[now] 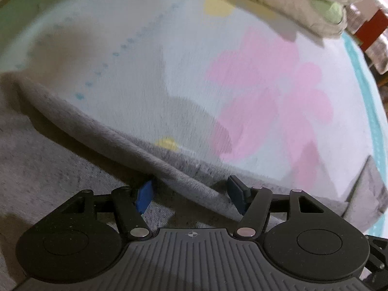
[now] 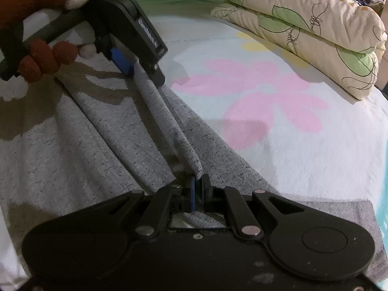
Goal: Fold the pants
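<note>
Grey speckled pants [image 2: 101, 131] lie spread over the bed, with one raised fold running lengthwise. My right gripper [image 2: 197, 189] is shut on the near end of that fold, the cloth pinched between its blue pads. A gloved hand [image 2: 46, 55] holds my left gripper [image 2: 144, 75] at the far end of the same fold. In the left wrist view the left gripper [image 1: 191, 195] stands open, its blue fingertips [image 1: 145, 196] on either side of the grey pants' fold [image 1: 101, 131] without pressing it.
The bedsheet [image 2: 303, 150] is white with a large pink flower [image 2: 264, 92]. A folded cream quilt with green leaves [image 2: 315, 24] lies at the back right. A teal border [image 1: 363, 92] marks the sheet's right edge.
</note>
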